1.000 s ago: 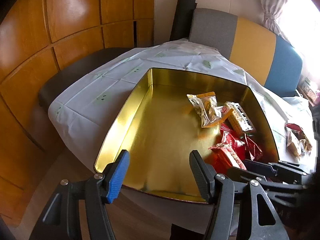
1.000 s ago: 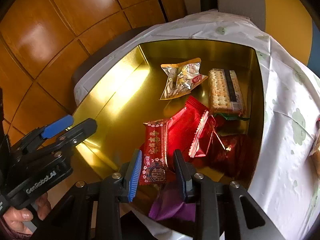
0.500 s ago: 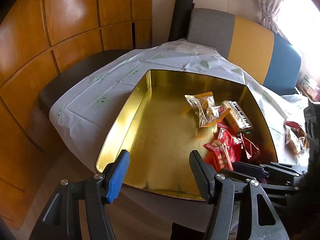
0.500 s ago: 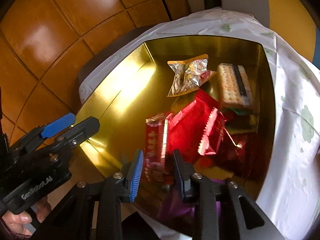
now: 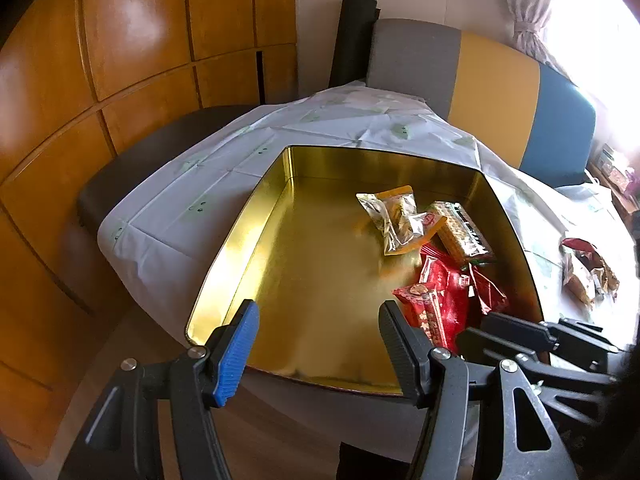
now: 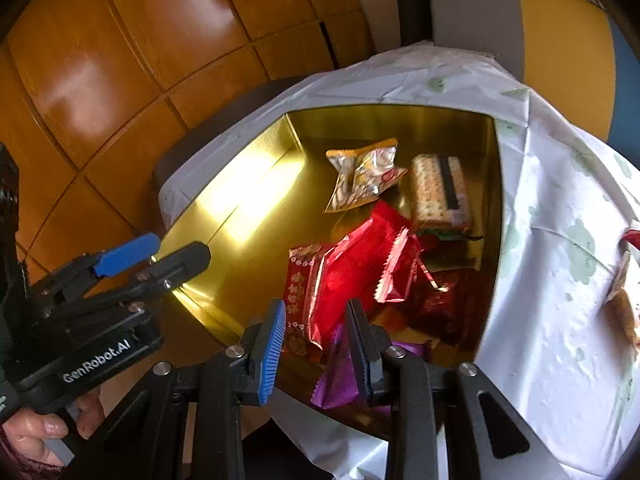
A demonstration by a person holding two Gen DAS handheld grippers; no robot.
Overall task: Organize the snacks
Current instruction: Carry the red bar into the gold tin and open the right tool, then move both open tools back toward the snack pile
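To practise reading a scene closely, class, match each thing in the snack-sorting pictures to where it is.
Column A
1. gold tin
2. cracker pack
3. purple packet
4. loose snacks

Column B
a. outside the tin, to its right on the white tablecloth
b. at the near end of the tin, below the red packs
c. inside the tin, next to the clear bag with orange edges
d. open on the table, with most of the snacks in it

Pairs: 1-d, 2-c, 3-b, 4-a

Striped sofa [image 5: 496, 92], wood panelling [image 5: 132, 40], curtain [image 5: 528, 8]
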